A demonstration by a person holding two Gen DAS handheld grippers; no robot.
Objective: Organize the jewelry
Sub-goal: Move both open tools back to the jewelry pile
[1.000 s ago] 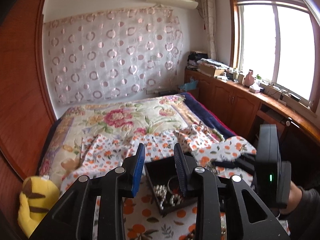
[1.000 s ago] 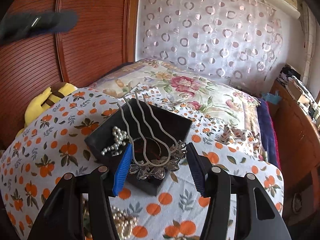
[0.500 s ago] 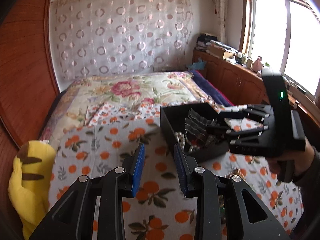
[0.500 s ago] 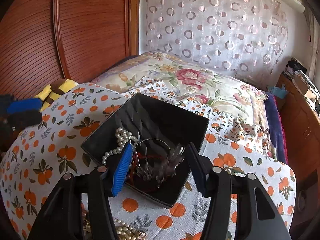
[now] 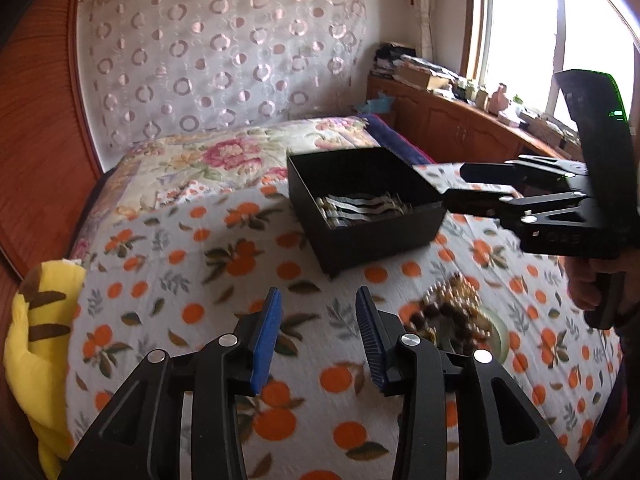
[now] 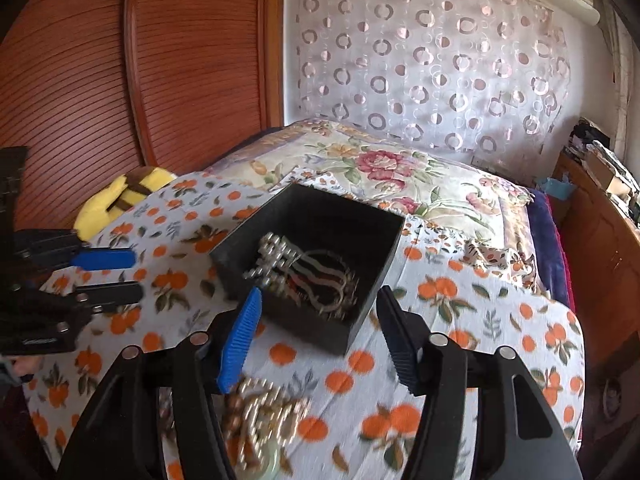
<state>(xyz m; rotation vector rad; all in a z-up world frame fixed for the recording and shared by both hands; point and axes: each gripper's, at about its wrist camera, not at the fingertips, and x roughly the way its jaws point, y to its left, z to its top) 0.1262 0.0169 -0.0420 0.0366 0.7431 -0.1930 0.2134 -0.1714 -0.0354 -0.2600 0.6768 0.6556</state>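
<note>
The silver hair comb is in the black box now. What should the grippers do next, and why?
Probably lower the right hand-held gripper onto the loose pile of beads lying on the orange-print blanket just in front of the black box. That gripper is open and holds nothing, the hair comb and pearls lie inside the box, and the pile is still outside it.

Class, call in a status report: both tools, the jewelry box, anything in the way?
Left tool open, empty. Right tool open, empty, by the black jewelry box. Hairpin and pearls inside. Loose bead pile on the blanket. Nothing blocking.
</note>
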